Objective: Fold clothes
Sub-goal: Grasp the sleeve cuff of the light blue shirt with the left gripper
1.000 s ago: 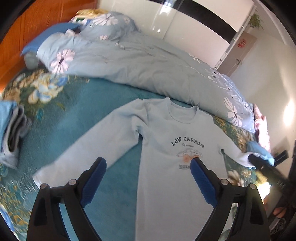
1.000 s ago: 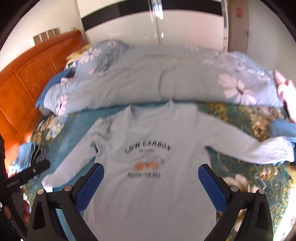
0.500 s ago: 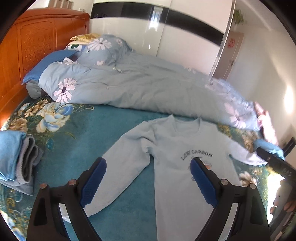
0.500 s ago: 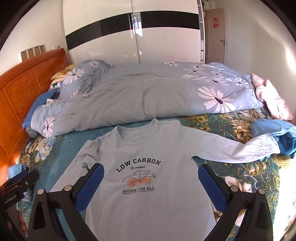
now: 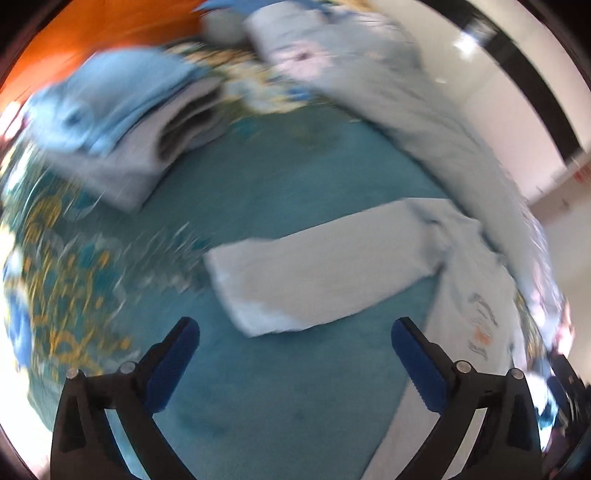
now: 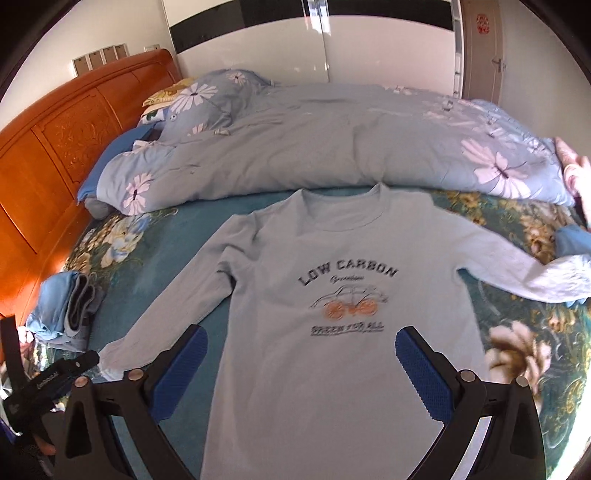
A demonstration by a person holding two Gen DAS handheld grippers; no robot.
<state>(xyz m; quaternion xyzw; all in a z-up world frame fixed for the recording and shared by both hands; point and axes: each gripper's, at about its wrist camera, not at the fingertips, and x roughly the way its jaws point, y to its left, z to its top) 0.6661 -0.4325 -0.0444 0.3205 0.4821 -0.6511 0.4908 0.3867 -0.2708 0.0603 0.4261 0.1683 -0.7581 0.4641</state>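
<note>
The left tool [image 5: 295, 363] hangs with its blue-padded fingers [image 5: 171, 365] spread wide and nothing between them, pointed down at the teal bedspread with yellow and blue flowers [image 5: 295, 406]. Just ahead of its fingertips lies the cuff end of one sleeve [image 5: 317, 275] of the pale blue long-sleeved sweatshirt [image 5: 476, 310], stretched flat across the bedspread; tool and sleeve are apart. This view is heavily blurred. Farther off, toward the orange wooden headboard [image 5: 110, 26], sits a stack of folded blue and grey clothes [image 5: 122, 122].

The right tool [image 6: 301, 363] is likewise wide open and holds nothing, above the lower body of the sweatshirt [image 6: 332, 295]. The garment lies face up and flat on the bedspread [image 6: 122, 236], collar away from the camera, both sleeves out to the sides. Its chest reads "LOW CARBON" over a car drawing with orange wheels. The sleeve at the right of this view reaches a bunched blue cloth [image 6: 570, 240] near the bed's edge. Behind the collar a light blue quilt with white flower print [image 6: 332, 147] lies rumpled across the bed, a pink cloth [image 6: 574, 170] at its right end. The folded stack [image 6: 62, 310] rests left of the sweatshirt, near the headboard [image 6: 55, 147]. The left tool's black body [image 6: 48, 380] shows at the lower left. A glossy white wardrobe with a black band [image 6: 314, 40] lines the far wall.
</note>
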